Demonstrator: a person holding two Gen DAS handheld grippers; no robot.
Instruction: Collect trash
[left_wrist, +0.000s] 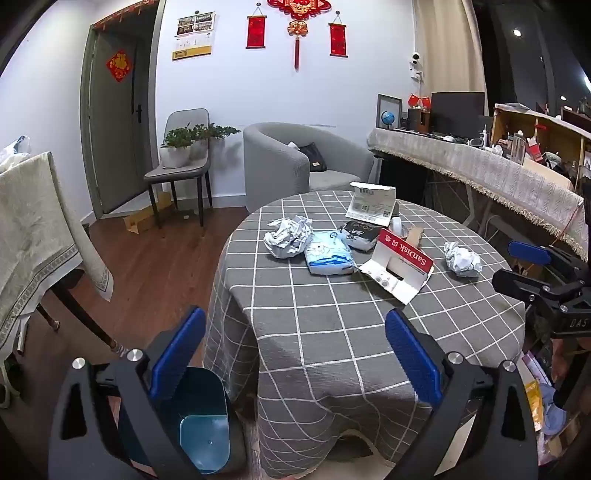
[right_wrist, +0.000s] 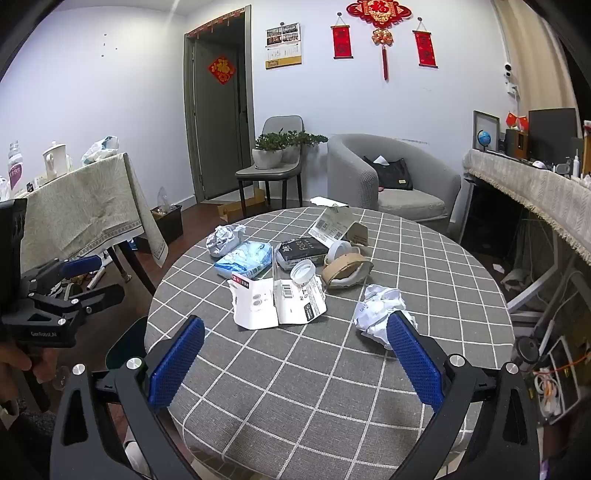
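Nothing collected yet, by the look of it: all the trash is sitting on the round table (right_wrist: 461, 258), and the blue bin (left_wrist: 203, 435) on the floor at the table's left edge is showing a bare bottom.

Left gripper (left_wrist: 295, 354) is hanging released, jaws wide, nothing between them, out over the near-left rim of the table, with the bin just below. Right gripper (right_wrist: 295, 362) is likewise spread wide and holding nothing, pointing down at the cloth.

Still to go:
- paper ball (right_wrist: 380, 310), nearest the right gripper, partly behind its right finger, contact unclear
- second paper ball (right_wrist: 223, 238) at the far left
- blue wipes pack (right_wrist: 245, 260)
- white card packaging (right_wrist: 258, 306), folded open mid-table
- black pouch (right_wrist: 301, 249), bottle cap (right_wrist: 303, 271), tape roll (right_wrist: 345, 267), torn white box (right_wrist: 332, 225) farther back

Room: the near half of the table is bare, so there's plenty of space for an approach. The near paper ball is lying well apart from the central pile. The pile itself is tight, with pieces touching or overlapping. The bin is tucked against the hanging cloth, so I'd expect drops to need care near that edge.
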